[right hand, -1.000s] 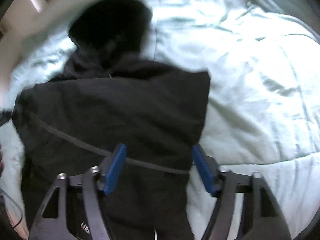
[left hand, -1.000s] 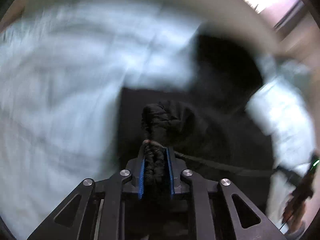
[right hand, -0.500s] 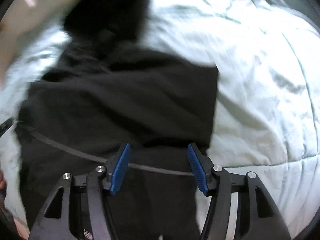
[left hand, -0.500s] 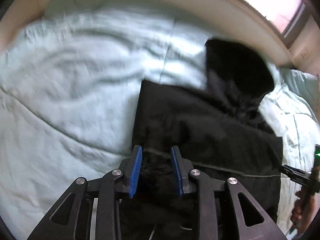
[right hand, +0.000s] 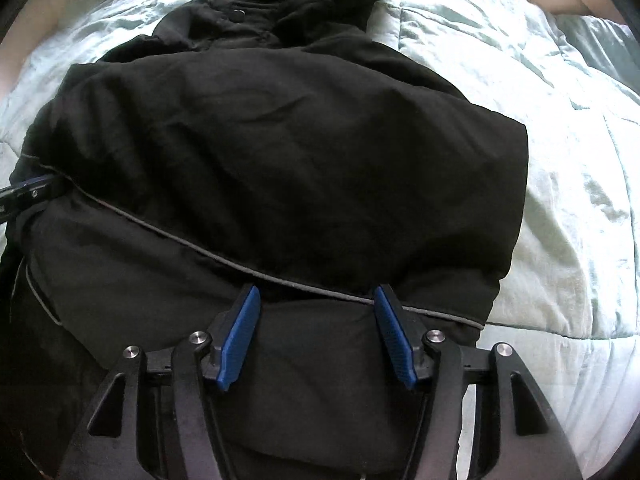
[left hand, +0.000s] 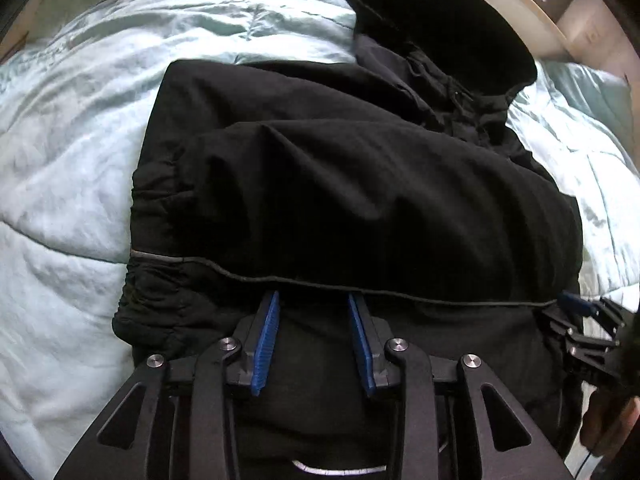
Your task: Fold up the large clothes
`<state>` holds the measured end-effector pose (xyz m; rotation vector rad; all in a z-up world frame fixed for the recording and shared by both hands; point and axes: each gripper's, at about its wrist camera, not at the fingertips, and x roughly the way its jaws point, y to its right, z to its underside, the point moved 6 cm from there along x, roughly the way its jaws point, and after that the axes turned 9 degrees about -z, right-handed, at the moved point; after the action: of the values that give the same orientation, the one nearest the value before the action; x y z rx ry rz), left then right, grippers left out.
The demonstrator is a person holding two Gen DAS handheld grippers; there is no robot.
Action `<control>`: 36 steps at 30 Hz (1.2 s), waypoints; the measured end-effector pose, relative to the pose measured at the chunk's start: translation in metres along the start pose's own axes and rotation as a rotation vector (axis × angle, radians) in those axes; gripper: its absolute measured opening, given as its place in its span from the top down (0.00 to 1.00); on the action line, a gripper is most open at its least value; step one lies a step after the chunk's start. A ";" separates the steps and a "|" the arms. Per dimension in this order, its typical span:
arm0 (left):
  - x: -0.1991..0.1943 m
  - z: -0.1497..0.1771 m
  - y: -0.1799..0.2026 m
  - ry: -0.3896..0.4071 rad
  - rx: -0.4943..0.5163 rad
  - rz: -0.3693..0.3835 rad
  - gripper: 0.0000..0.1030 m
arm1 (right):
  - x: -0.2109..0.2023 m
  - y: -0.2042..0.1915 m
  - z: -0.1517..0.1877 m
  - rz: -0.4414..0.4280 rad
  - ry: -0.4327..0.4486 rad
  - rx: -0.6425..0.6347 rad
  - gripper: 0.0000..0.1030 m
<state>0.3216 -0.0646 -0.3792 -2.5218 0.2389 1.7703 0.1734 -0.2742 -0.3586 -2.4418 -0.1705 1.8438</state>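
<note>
Both grippers hover with fingers released: left gripper (left hand: 314, 300), right gripper (right hand: 316, 294). Black hooded jacket (left hand: 360, 184) lies folded on the pale green quilt (left hand: 72, 160), hood (left hand: 436, 24) at 12 o'clock.

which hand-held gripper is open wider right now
The right hand-held gripper: its blue pads stand farther apart over the black jacket than the left hand-held gripper.
</note>
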 end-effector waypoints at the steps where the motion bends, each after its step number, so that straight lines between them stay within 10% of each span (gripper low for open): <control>1: -0.003 -0.002 0.000 0.002 -0.001 0.004 0.65 | -0.002 0.001 0.000 -0.011 -0.007 0.008 0.40; 11: -0.094 -0.136 -0.002 0.268 0.032 0.111 0.60 | -0.079 0.046 -0.128 -0.144 0.208 0.119 0.40; 20: -0.004 -0.275 0.026 0.228 0.030 0.089 0.58 | -0.052 0.092 -0.262 -0.097 0.311 0.258 0.40; 23: 0.035 -0.291 0.030 0.167 0.027 0.001 0.58 | -0.035 0.099 -0.277 -0.080 0.282 0.280 0.40; 28: 0.065 -0.304 0.047 0.158 0.004 0.070 0.63 | 0.005 0.100 -0.293 0.006 0.194 0.261 0.44; 29: 0.061 -0.307 0.045 0.192 0.010 0.035 0.74 | 0.014 0.104 -0.291 -0.003 0.175 0.276 0.54; 30: 0.057 -0.310 0.041 0.221 0.008 0.001 0.88 | 0.015 0.110 -0.290 0.010 0.177 0.281 0.85; 36: -0.012 -0.287 -0.002 0.286 -0.116 0.278 0.87 | -0.040 0.110 -0.267 -0.095 0.339 0.266 0.88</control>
<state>0.5847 -0.0986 -0.2702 -2.9483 0.5380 1.5326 0.4243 -0.3869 -0.2613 -2.4589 -0.0168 1.2945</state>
